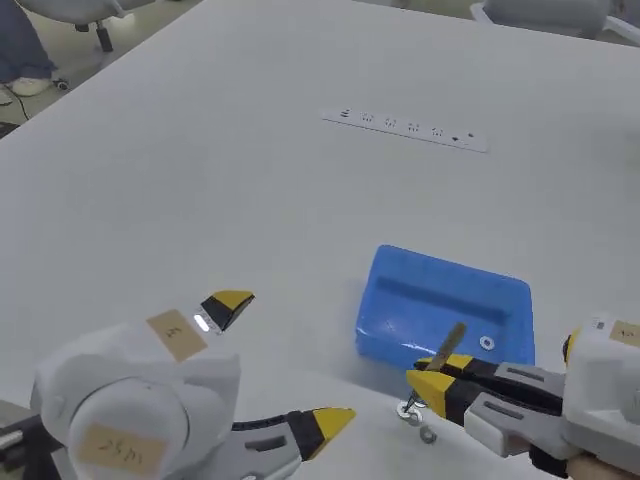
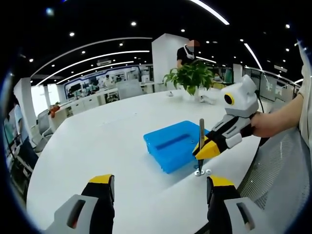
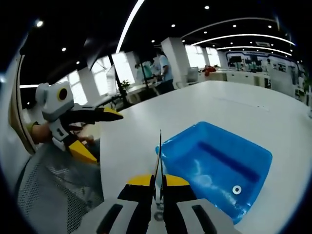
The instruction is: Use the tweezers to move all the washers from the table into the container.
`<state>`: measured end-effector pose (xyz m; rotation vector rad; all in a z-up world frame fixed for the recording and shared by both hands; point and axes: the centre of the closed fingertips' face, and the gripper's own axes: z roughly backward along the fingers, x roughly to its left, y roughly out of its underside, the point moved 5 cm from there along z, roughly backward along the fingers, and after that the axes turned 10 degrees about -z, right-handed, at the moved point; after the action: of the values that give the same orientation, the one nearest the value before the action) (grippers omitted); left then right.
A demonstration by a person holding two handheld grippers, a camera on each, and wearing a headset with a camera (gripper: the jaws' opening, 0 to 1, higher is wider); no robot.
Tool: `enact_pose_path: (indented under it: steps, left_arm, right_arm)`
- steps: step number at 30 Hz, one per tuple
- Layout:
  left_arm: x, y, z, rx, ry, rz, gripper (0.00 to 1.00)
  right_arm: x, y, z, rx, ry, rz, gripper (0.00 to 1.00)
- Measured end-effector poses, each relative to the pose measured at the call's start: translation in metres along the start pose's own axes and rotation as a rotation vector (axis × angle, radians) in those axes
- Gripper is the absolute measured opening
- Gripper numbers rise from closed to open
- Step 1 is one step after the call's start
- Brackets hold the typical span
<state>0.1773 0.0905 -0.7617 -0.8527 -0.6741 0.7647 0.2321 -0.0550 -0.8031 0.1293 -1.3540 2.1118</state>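
Fingers [image 3: 140, 184] of the right gripper [image 1: 437, 372] are clenching the tweezers [image 1: 452, 343], pointing them down at two washers [image 1: 409, 409] lying on the desk [image 1: 250, 180] just beside the blue container [image 1: 420, 285], which is holding another washer [image 1: 487, 343]. Left gripper [image 1: 290, 358] fingers are hanging released.

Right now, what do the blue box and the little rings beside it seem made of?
The blue container looks like glossy, slightly see-through plastic: light glints off its floor. The washers beside it look like bare silvery metal, though they are too small to be sure.
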Motion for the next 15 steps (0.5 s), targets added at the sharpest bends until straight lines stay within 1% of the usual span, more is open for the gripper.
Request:
enact_pose_path:
  steps: [4,8,11,14,15]
  left_arm:
    - [0.0001,0.0003,0.0000,0.002,-0.001,-0.001,0.79]
    - [0.0010,0.0000,0.0002,0.002,-0.009,-0.008,0.79]
    - [0.0003,-0.0001,-0.0001,-0.001,-0.003,-0.001,0.79]
    - [0.0004,0.0004,-0.0001,0.005,-0.006,-0.011,0.79]
    - [0.0002,0.0002,-0.0001,0.004,-0.005,-0.010,0.79]
  right_arm:
    - [0.0010,0.0005,-0.0003,-0.005,-0.014,-0.005,0.04]
    - [0.0015,0.0011,-0.0022,0.004,-0.009,0.032,0.04]
    - [0.0020,0.0027,-0.0032,0.007,-0.016,0.036,0.04]
    - [0.0035,0.0063,-0.0039,0.022,-0.017,0.053,0.04]
    - [0.0039,0.0062,-0.0036,0.018,-0.018,0.054,0.04]
